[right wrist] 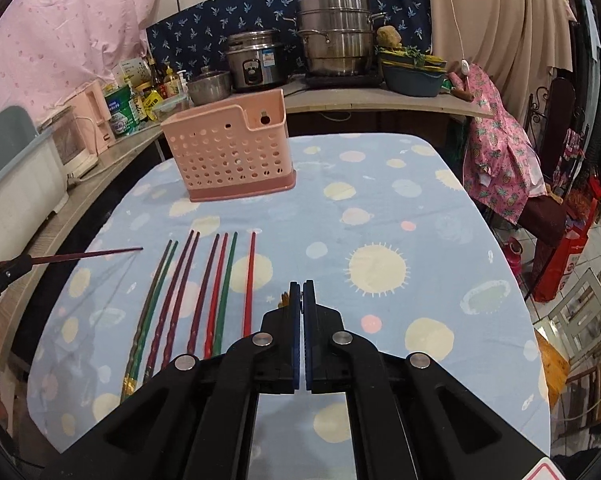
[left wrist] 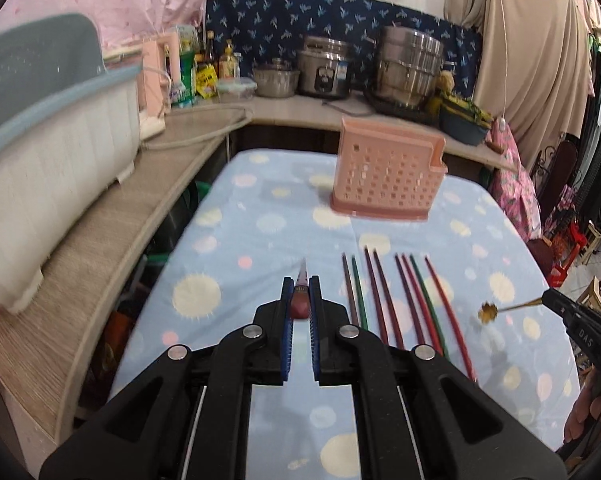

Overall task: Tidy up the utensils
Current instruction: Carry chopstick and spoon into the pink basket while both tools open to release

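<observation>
With each tool already clamped on a utensil and both lifted clear of the cloth, the step in hand looks like carrying them to the pink perforated holder (right wrist: 230, 152) at the far end of the desk (right wrist: 380, 208). The left tool (left wrist: 300, 294) is closed tight on a dark red chopstick (left wrist: 301, 284), gripped near its thick end with the thin tip pointing forward; in the right wrist view that stick (right wrist: 86, 255) juts out level over the cloth. The right tool (right wrist: 302, 292) is pressed fully together on the slim handle of a small gold spoon (left wrist: 487, 313), whose flower-shaped bowl hangs out ahead of the jaws.

To do it well, I would tip each utensil toward upright before lowering, aim for the holder's open top rather than its notched corner, and let go only once the tip is inside, since both pieces are thin and may swing in the pads.

Eight more chopsticks (right wrist: 204, 292) lie on the desk in a neat row, glossy and tapering, in red, green and maroon, with wavy grips. The holder is rigid plastic, boxy, dotted with round holes, on a darker base. A soft blue tablecloth with pale dots and suns covers the desk.
</observation>
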`<state>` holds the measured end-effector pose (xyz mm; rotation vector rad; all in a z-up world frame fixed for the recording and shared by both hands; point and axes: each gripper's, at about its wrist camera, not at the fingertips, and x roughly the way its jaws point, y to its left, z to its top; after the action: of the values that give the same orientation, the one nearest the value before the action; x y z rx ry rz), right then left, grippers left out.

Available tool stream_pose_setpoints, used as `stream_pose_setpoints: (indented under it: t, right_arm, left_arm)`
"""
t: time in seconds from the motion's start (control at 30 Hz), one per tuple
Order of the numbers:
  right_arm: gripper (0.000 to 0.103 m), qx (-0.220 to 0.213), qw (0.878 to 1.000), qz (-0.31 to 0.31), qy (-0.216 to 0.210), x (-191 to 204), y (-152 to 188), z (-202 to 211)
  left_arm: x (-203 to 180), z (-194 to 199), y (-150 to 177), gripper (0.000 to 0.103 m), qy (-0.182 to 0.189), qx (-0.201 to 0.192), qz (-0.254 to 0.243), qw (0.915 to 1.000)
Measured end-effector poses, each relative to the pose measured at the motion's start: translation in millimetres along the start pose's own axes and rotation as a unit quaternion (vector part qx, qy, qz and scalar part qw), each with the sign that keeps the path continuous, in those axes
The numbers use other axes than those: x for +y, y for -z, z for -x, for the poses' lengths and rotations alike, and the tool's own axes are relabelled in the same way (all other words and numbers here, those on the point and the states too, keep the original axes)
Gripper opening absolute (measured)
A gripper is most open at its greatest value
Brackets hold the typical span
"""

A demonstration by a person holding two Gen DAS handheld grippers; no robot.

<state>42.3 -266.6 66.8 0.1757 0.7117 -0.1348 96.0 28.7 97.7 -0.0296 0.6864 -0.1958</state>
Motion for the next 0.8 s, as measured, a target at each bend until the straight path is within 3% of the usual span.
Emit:
stream_pose_setpoints:
  t: [0.4,0.67,0.8]
  right_arm:
    - [0.002,-0.079,0.997,-0.009,-0.021,-2,-107,2]
    - [0.002,-0.084,0.995,-0.023,-0.050,1,-175,-36]
    - [0.002,-0.076,0.995,-0.025,-0.059,7,-198,-61]
  left_arm:
    - [-13,0,-126,0.007,0.028,-0.086,0.014,0.9958]
    - [-39,-5,-214,0.007,0.055,-0.159,0.022,0.9855]
    - [-53,-20,-241,0.007,0.056,-0.182,0.020,0.9815]
